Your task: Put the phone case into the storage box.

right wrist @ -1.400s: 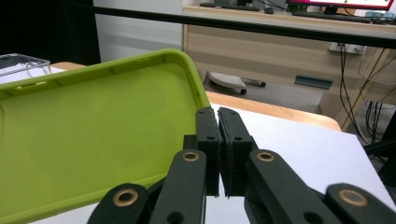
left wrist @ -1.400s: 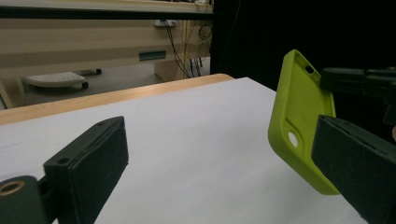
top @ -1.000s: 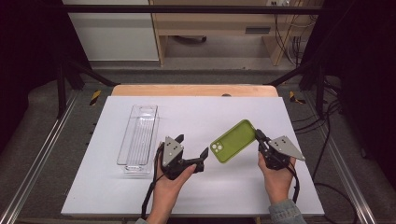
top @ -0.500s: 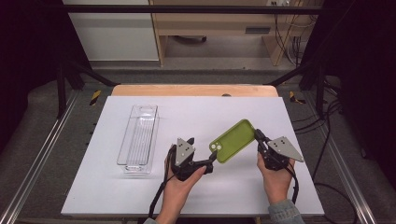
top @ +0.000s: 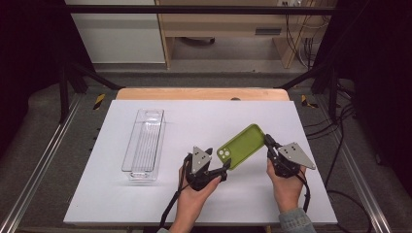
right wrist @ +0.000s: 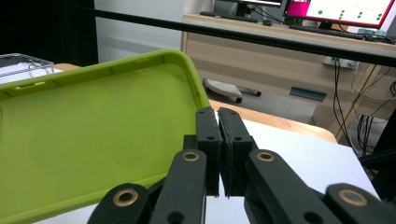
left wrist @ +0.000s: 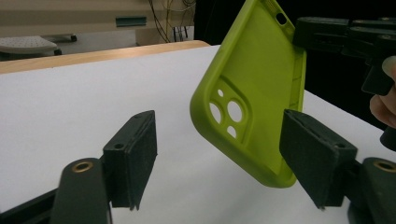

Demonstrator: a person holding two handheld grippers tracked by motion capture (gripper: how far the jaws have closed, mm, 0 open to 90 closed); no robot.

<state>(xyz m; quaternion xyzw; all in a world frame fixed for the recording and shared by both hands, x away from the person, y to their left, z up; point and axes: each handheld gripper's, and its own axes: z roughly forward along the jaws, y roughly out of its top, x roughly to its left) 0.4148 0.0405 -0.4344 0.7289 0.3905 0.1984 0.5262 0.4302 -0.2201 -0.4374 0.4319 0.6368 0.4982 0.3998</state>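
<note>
We had the green phone case (top: 241, 145) held up off the white table (top: 145, 204), the right gripper (top: 268, 144) pinched shut on its rim at the end w/o the camera cutouts. The left gripper (top: 227, 166) had just been closing, jaws apart, camera-cutout corner between the pads (left wrist: 135, 154) but one pad not yet touching (the other too close to call). To do it well, we judged we should've centred that corner, then closed squarely on both edges before easing the right grip; the clear plastic bin (top: 145, 145) sat well apart.

A white table (top: 145, 204) stands with a strip of bare wood showing along its far edge. A clear plastic tray (top: 145, 144) lies directly on its left half.
</note>
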